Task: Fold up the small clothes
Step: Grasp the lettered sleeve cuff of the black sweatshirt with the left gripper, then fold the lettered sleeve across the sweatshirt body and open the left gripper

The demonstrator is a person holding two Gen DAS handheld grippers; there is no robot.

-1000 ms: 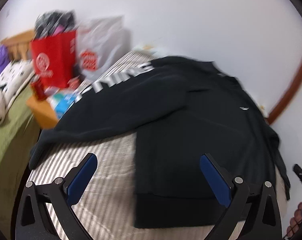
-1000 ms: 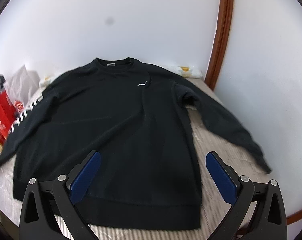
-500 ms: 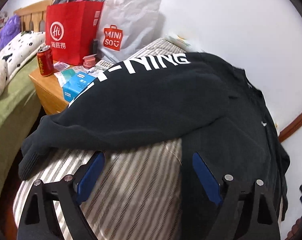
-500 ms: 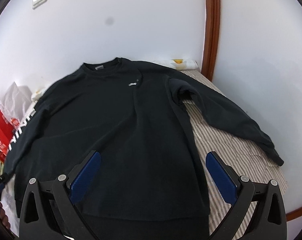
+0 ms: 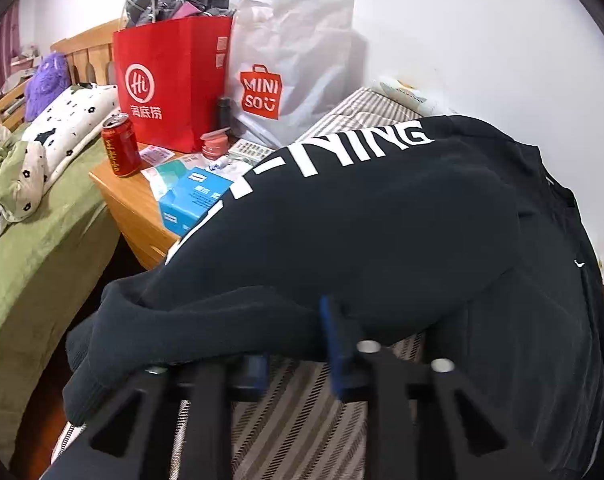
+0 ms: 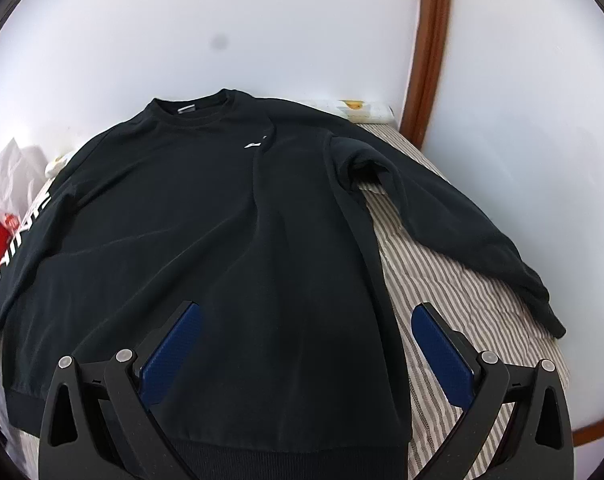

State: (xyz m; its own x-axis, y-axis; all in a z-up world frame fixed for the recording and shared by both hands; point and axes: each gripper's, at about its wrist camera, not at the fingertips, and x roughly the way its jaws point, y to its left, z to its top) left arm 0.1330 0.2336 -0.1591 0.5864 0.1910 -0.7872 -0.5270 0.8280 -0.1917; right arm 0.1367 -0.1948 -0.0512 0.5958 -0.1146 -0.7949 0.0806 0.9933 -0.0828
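Striped mattress [image 6: 442, 280] against a white wall, black sweatshirt [image 6: 221, 240] spread flat on it, front up, sleeves out to both sides. Left gripper [image 5: 297, 344] closing on the lettered sleeve [image 5: 302, 240] near its cuff, fabric between the pads. Right gripper [image 6: 306, 352] spread wide above the hem, holding nothing. Beside the mattress: wooden nightstand [image 5: 129, 204] with red can [image 5: 120, 145], red bag [image 5: 173, 80].

L gripper [image 5: 297, 344] jaws closing on sleeve [image 5: 229, 320] — R gripper [image 6: 306, 344] jaws wide
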